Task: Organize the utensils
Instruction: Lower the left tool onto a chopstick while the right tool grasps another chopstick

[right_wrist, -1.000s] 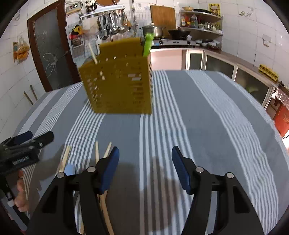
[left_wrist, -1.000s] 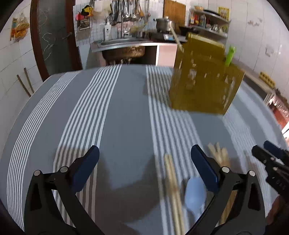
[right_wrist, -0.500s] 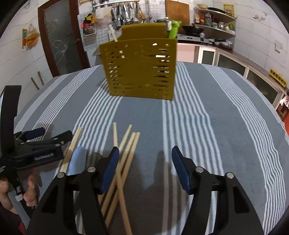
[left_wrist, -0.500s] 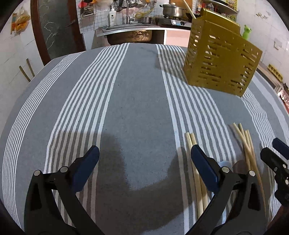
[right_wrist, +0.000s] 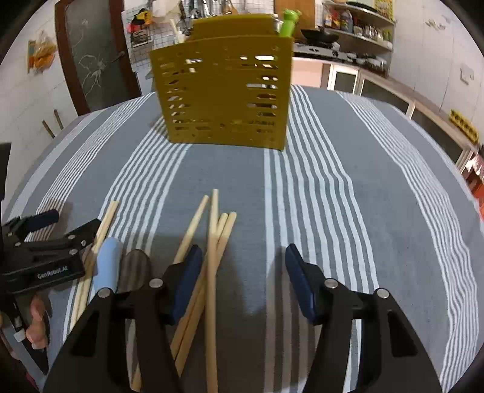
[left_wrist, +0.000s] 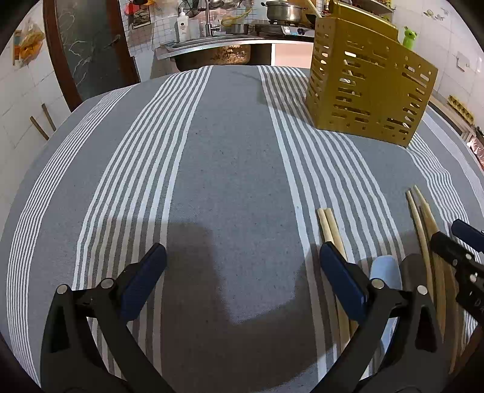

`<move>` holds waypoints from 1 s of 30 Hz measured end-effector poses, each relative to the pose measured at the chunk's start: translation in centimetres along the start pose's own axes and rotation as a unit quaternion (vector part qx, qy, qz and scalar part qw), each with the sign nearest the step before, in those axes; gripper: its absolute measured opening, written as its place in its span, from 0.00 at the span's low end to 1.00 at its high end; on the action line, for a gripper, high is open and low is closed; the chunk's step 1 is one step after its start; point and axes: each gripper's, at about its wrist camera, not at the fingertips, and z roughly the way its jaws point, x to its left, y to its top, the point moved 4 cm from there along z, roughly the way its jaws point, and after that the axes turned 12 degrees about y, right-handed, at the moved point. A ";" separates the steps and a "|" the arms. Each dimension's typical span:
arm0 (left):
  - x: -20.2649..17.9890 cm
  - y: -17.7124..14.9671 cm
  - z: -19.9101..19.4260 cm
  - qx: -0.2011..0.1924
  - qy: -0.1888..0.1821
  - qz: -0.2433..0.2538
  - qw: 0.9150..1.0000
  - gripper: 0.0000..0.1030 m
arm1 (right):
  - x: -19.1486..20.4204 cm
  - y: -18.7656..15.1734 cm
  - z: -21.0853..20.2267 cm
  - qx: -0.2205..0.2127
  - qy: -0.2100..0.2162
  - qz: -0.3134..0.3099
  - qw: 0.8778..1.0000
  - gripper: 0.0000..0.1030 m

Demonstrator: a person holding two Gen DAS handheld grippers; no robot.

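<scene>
A yellow slotted utensil holder (right_wrist: 224,90) stands on the striped cloth, with a green utensil (right_wrist: 287,25) and a pale stick in it; it also shows in the left wrist view (left_wrist: 369,87). Several wooden chopsticks (right_wrist: 211,241) lie loose in front of my right gripper (right_wrist: 242,272), which is open and empty above them. A light blue handle (right_wrist: 107,263) and a dark handle (right_wrist: 134,269) lie beside a chopstick pair (left_wrist: 331,229). My left gripper (left_wrist: 242,272) is open and empty, left of the chopstick pair.
The grey and white striped tablecloth (left_wrist: 211,169) covers the table. A kitchen counter with a sink (left_wrist: 208,48) and a dark door (left_wrist: 87,45) stand beyond the far edge. Cabinets (right_wrist: 363,81) run along the right.
Both grippers have pulled back and lowered toward the near side of the table. More of the chopsticks and the two handles now show. Both grippers stay open.
</scene>
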 end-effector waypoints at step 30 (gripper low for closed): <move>-0.1 -1.0 -1.7 -0.003 -0.032 -0.009 0.999 0.92 | -3.2 -0.4 -0.7 -0.026 -0.010 0.048 0.998 0.39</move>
